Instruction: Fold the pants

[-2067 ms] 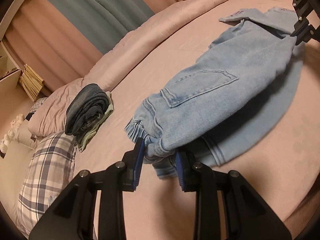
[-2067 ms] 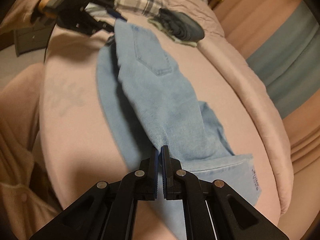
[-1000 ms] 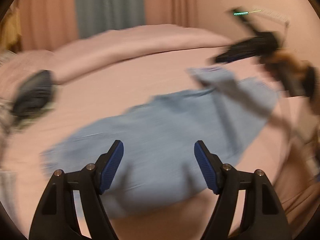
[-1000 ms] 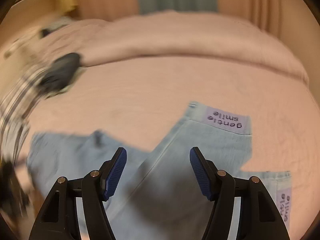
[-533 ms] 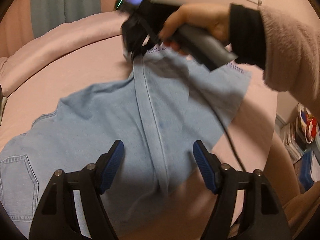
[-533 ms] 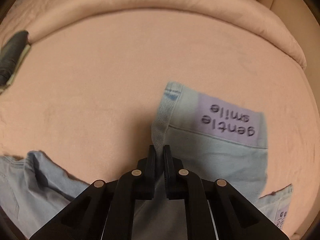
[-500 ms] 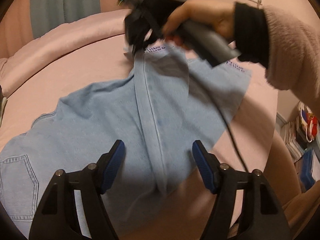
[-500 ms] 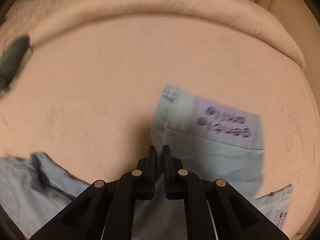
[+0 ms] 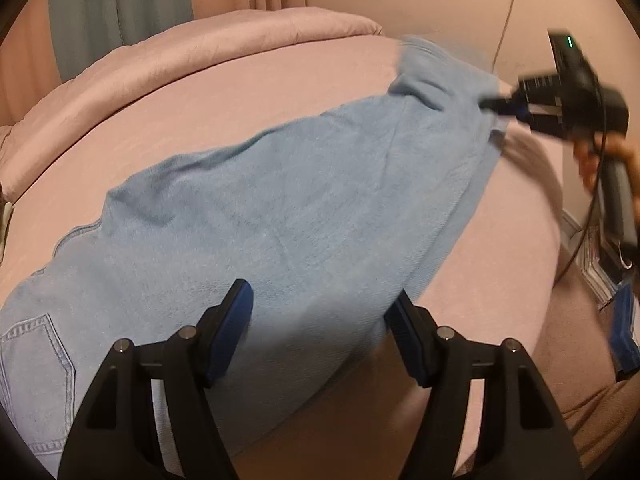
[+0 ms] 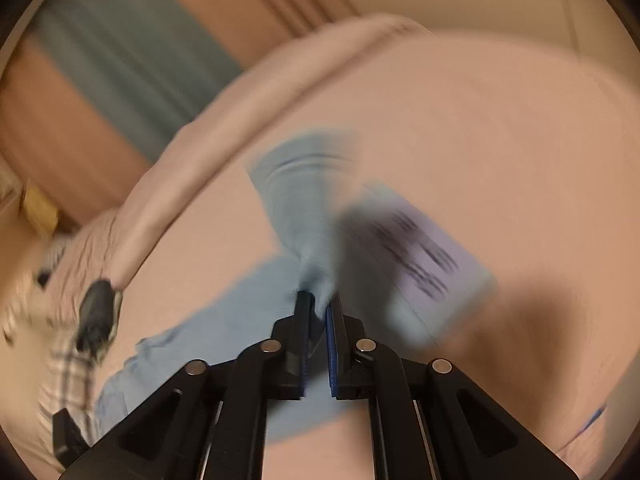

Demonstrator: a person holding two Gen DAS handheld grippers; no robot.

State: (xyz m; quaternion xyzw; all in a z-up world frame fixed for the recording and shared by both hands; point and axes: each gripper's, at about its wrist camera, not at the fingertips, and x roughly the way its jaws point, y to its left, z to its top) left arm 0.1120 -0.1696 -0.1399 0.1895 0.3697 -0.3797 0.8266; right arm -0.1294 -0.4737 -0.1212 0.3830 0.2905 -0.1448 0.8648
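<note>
Light blue denim pants point(image 9: 280, 216) lie along the pink bed point(image 9: 200, 120), back pocket at the lower left. My left gripper point(image 9: 320, 320) is open and empty just above the near edge of the pants. My right gripper point(image 10: 319, 300) is shut on the pants' waistband end point(image 10: 308, 208) and holds it lifted; a lilac label point(image 10: 424, 264) hangs beside it. In the left wrist view the right gripper point(image 9: 500, 106) pinches the far end of the pants at the upper right. The right wrist view is blurred.
A rolled pink duvet point(image 9: 180, 56) lines the bed's far side. A dark folded garment point(image 10: 96, 312) lies by a plaid pillow point(image 10: 68, 364) at the left. The bed's edge point(image 9: 532, 264) drops off at the right, with wall and cable beyond.
My right gripper, shut on the waistband end, has lifted it and swung it to the right, folding that end over. My left gripper stays open over the pants.
</note>
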